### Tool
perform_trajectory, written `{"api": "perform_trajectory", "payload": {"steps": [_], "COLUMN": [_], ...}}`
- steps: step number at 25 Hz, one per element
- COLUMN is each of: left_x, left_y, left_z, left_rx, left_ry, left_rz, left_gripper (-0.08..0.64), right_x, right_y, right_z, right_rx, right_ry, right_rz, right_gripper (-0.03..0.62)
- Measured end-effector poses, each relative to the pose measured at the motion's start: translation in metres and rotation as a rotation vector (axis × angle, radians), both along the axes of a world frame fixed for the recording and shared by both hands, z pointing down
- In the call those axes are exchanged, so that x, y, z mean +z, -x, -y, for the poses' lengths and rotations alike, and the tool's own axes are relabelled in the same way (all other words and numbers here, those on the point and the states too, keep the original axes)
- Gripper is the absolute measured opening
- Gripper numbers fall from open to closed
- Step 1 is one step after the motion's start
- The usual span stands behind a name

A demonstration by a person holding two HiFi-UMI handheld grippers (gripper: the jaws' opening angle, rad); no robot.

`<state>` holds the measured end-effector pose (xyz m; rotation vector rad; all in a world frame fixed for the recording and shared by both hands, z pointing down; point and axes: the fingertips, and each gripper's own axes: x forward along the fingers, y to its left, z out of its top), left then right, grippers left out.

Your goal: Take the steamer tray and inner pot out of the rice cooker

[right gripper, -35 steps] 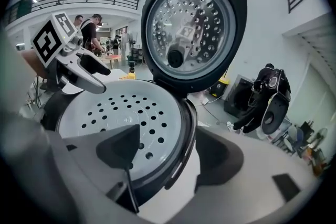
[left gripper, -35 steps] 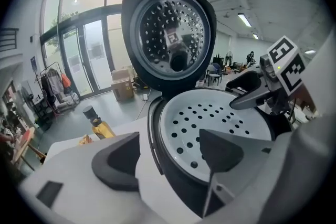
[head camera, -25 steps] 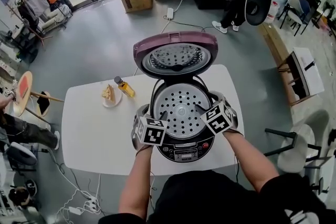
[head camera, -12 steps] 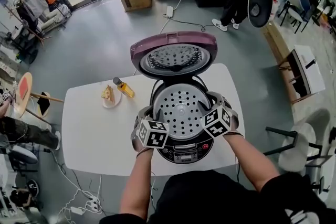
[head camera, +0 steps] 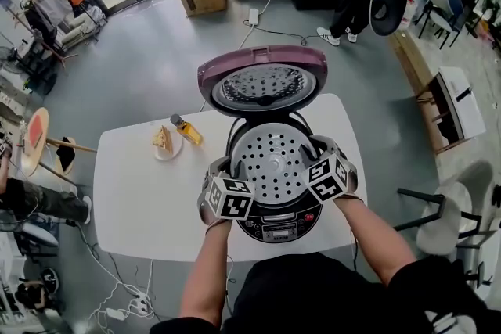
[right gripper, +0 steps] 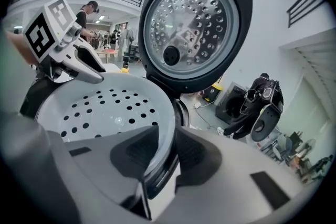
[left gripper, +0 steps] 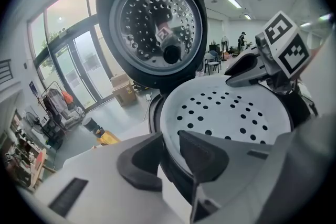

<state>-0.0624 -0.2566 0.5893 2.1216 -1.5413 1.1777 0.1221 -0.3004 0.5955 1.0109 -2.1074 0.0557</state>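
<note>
The steamer tray [head camera: 270, 164] sits in the mouth of the rice cooker [head camera: 272, 229]. It is a shallow white dish pierced with holes, and it looks light and fairly stiff. Its smooth rim could slip, and the tray could tip if one side rises first. The upturned rim, taken at two opposite points, is the natural hold. The inner pot lies beneath the tray and is hidden; it is likely the heavier piece.

The left gripper [left gripper: 170, 147] straddles the rim at the cooker's left side, one jaw inside the tray and one outside. Its jaws are closing and pinch that edge. The right gripper [right gripper: 167, 147] mirrors it at the cooker's right side, its jaws closing with the rim squeezed between the pads.

The lid [head camera: 262, 82] stands open behind the tray. The cooker rests on a white table [head camera: 133, 207]. A small bottle [head camera: 186, 130] and a plate of food [head camera: 162, 143] lie well apart to the cooker's left.
</note>
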Motion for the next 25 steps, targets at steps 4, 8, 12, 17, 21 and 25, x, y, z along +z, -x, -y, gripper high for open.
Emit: {"api": "perform_trajectory", "payload": {"steps": [4,8,12,17,21,25], "left_x": [-0.0009,-0.0028,-0.0039,-0.0056,-0.0069,-0.0089], "left_y": [0.0012,0.0013,0.0005,0.0001,0.0010,-0.0004], "left_z": [0.0011,0.0000,-0.0015,-0.0015,-0.0020,-0.0035], "left_rx": [0.003,0.009,0.020,0.025,0.025,0.028], "left_ry": [-0.007,-0.011,-0.011,-0.015,-0.020,-0.027], "left_rz": [0.001,0.006,-0.001,-0.008,-0.007,-0.005], "left_gripper": [0.102,0.103,0.106,0.106,0.106,0.106], "right_x": [-0.0017,-0.0034,-0.0047,-0.0065,-0.0072,-0.0103], "right_y": [0.0018,0.0025,0.0022,0.0017,0.0029,0.0029], "right_z": [0.0006,0.0004,0.0000,-0.0005,-0.0010,-0.0027], "right_rx": [-0.013,-0.019,-0.022,-0.026,-0.034,-0.042], "right_ry": [-0.038,-0.064,-0.068,-0.068,-0.082,-0.107], "right_rz": [-0.031,-0.055,-0.049,-0.034,-0.039,-0.040], "right_gripper": [0.098,0.098,0.098,0.098,0.100,0.100]}}
